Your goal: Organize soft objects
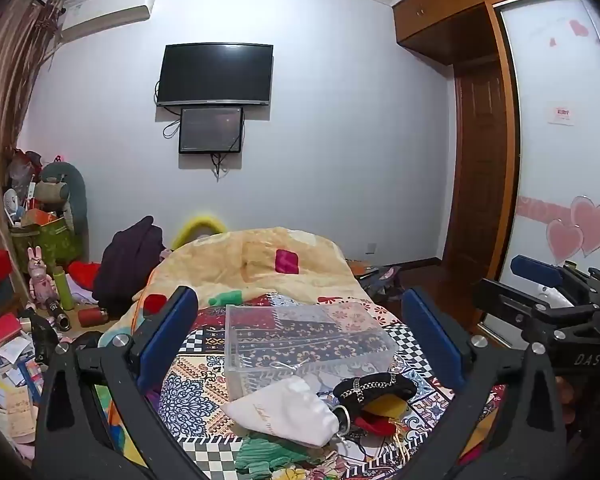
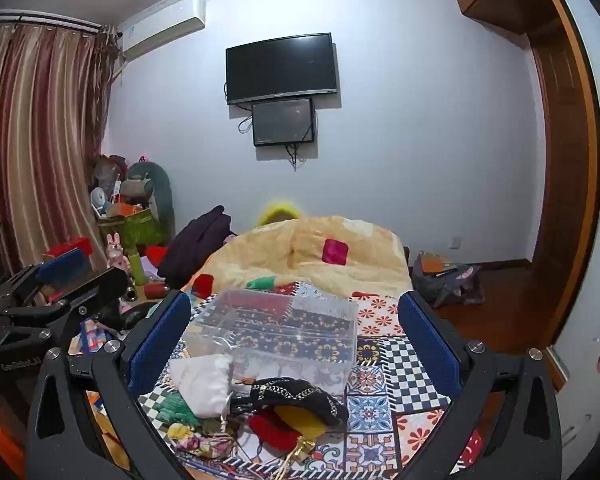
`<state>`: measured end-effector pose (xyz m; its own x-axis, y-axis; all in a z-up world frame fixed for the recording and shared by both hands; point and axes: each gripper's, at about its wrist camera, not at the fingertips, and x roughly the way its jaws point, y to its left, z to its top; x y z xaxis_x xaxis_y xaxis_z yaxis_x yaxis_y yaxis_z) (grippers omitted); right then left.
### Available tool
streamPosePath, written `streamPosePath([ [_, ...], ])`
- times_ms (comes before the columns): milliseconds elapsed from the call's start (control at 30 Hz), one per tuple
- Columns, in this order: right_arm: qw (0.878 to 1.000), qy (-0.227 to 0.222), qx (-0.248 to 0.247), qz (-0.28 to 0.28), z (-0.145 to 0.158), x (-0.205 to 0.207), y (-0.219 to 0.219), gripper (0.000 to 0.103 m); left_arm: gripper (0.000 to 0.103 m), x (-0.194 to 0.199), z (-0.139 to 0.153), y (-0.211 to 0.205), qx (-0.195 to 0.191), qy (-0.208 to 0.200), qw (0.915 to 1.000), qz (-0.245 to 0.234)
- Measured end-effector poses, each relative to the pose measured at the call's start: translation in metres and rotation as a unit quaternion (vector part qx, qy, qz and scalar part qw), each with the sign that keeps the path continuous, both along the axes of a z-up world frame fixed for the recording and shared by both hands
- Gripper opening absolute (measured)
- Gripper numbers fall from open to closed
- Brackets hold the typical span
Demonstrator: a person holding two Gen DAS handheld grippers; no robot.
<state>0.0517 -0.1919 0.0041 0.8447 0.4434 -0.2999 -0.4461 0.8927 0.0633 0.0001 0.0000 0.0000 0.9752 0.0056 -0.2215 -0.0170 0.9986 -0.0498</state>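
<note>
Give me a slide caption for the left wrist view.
Open left gripper above a clear box and a heap of soft pouches on a patterned bedspread.

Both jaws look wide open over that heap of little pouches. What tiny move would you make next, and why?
Probably lower the left gripper onto the white drawstring pouch. It lies on top at the heap's near-left edge, right before the clear box, which looks empty. Both grippers are open and hold nothing; the right gripper hovers alongside.

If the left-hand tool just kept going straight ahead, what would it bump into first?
Probably the clear box on the bed. The left gripper is open and the box sits straight ahead between its fingers, beyond the white pouch. Depth is hard to judge through the fisheye.
</note>
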Motion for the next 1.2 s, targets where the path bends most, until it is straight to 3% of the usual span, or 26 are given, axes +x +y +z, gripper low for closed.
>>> streamPosePath([
  [1200,1.0,-0.012,0.011,0.006,0.0063,-0.0065,-0.0023,0.103,0.103,-0.0033,0.0025,-0.0061,0.006,-0.003,1.0,-0.004],
])
